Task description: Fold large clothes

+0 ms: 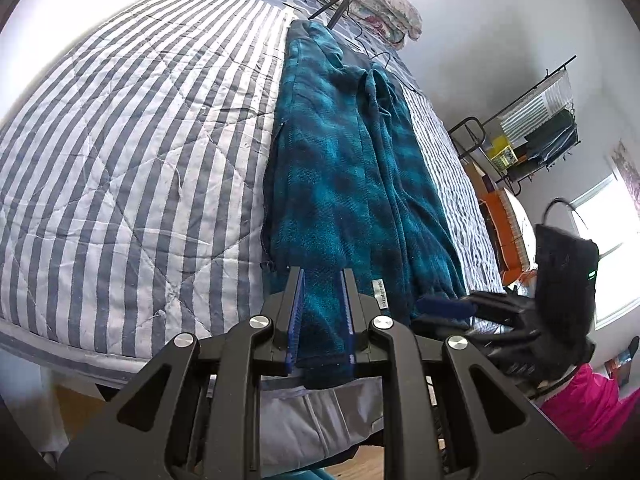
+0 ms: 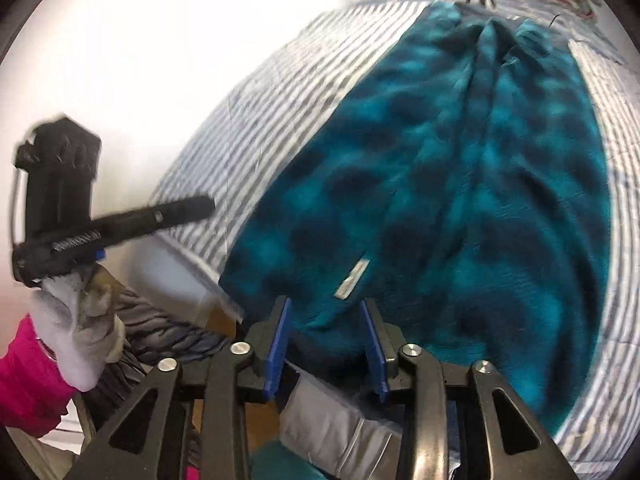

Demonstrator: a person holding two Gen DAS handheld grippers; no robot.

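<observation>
A teal and dark blue plaid fleece garment lies lengthwise on the striped bed, folded into a long strip; it fills the right wrist view. My left gripper is at its near hem at the bed edge, blue pads on either side of the fabric, shut on it. My right gripper is open, its jaws wide apart around the near hem with a white label just ahead. The right gripper also shows in the left wrist view, close to the hem. The left gripper shows in the right wrist view.
A grey and white striped quilt covers the bed. A tripod and floral bedding sit at the far end. A metal rack with items and an orange box stand right of the bed. Wooden floor lies below.
</observation>
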